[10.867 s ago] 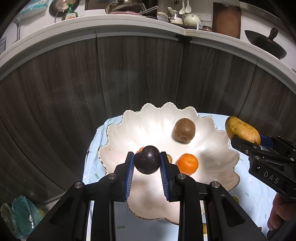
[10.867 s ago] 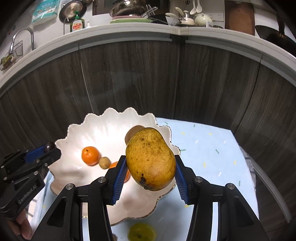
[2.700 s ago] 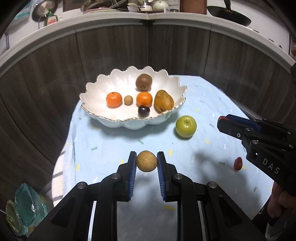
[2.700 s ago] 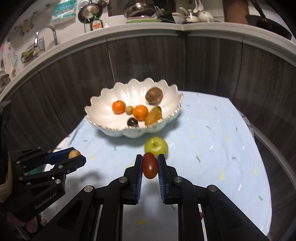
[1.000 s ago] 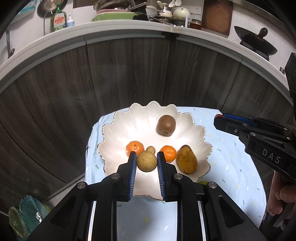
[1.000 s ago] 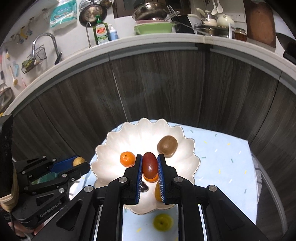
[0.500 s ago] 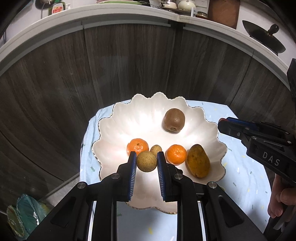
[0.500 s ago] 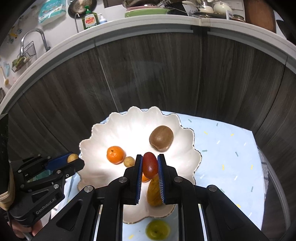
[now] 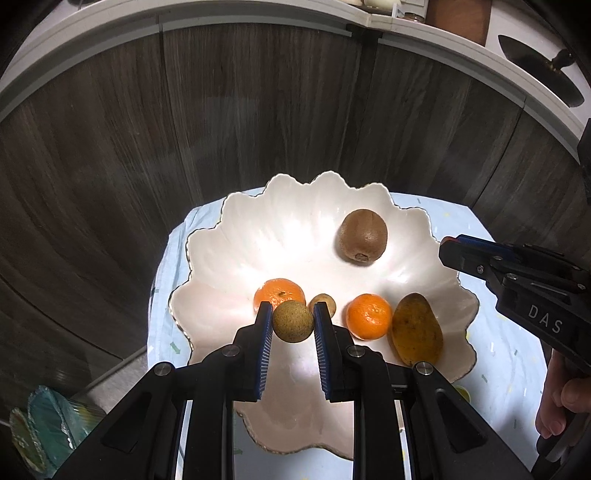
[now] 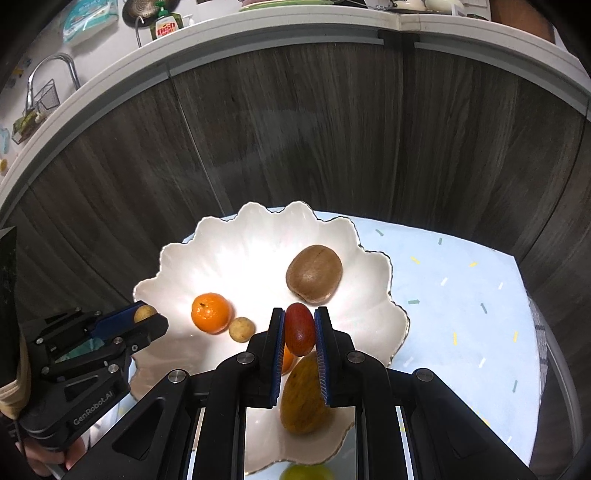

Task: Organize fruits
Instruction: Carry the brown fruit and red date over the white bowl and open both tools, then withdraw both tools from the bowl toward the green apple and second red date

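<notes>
A: We have the left gripper pinching a small round tan fruit, and the right gripper clamped on a dark red oval fruit. Both hang over the white scalloped bowl, neither fruit touching it.

B: What worries us here?

A: Rolling, mostly. If we let go while the fruits are this high, the tan one could bounce off the orange just behind it, or knock the little tan fruit lying beside that. The red one hangs above the second orange and the mango; dropped there, it would likely skid down the mango's flank toward the low near rim.

B: And the two tools?

A: They point into the same bowl from either side. If we both aim for the middle, the fingers could clash. The kiwi sits well apart at the back, so bare bowl there looks safer.

B: Anything left outside the bowl?

A: A yellow-green fruit shows at the bottom edge of the right wrist view, probably an apple, though we see only a sliver.

B: The setting?

A: A pale blue cloth with small coloured flecks covers the table. Dark wood cabinet fronts rise behind, under a white counter carrying a dish-soap bottle and a tap.
</notes>
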`<action>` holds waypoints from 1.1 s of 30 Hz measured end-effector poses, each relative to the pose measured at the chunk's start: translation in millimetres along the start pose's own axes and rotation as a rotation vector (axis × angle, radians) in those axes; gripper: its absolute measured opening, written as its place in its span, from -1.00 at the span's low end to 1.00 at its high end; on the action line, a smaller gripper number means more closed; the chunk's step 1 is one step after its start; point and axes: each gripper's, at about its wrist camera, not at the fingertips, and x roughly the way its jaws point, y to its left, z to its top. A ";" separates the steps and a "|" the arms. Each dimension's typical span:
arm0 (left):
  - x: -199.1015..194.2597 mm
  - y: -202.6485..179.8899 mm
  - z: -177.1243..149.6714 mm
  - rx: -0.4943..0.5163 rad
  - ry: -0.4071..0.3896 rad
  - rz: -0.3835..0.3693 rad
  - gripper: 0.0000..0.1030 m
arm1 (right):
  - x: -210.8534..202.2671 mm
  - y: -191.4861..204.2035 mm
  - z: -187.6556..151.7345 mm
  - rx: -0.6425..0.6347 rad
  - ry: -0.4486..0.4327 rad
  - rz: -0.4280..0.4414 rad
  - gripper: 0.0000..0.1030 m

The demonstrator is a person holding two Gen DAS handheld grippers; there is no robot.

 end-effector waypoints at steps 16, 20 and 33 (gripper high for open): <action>-3.8 -1.7 2.3 0.000 -0.017 0.008 0.20 | -4.0 -3.9 2.1 0.012 -0.021 -0.035 0.05; -11.7 -3.2 4.2 0.000 -0.033 0.014 0.45 | -11.8 -3.9 3.1 0.022 -0.038 -0.043 0.20; -45.9 -20.5 6.6 0.045 -0.092 0.026 0.75 | -55.4 -2.5 -7.9 0.018 -0.103 -0.076 0.33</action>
